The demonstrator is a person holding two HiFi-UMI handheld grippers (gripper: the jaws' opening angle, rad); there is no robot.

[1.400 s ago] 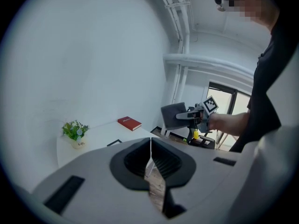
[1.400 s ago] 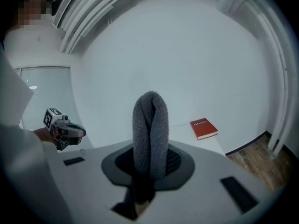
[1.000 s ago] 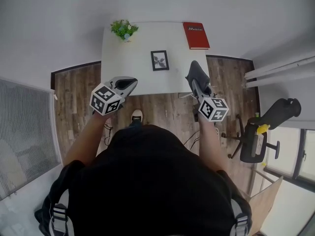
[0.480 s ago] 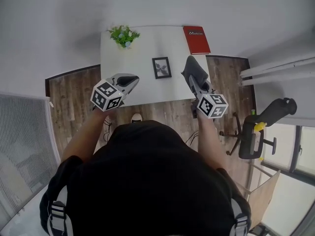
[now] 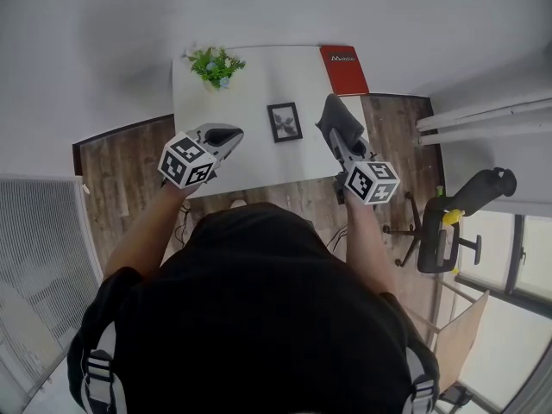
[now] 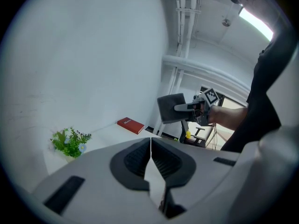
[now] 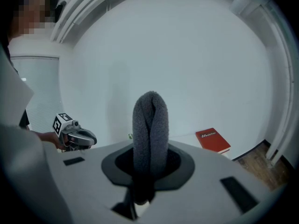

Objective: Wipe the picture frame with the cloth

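Currently, left gripper (image 5: 229, 134) is clenched on nothing, jaws pressed together, over the near left part of the white rectangular table (image 5: 250, 158). Right gripper (image 5: 335, 141) grasps a folded dark grey fleece cloth (image 5: 343, 119), standing upright from its jaws. Small black picture frame (image 5: 285, 122) sits mid-table between both grippers, apart from each. Beyond: green potted plant (image 5: 214, 62) far left, red hardcover book (image 5: 343, 69) far right.

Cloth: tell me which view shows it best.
The right gripper view: the grey cloth fills the middle, folded and clamped in the right tongs. The head view shows it small, right of the picture frame; the left gripper view, as a distant dark flap.
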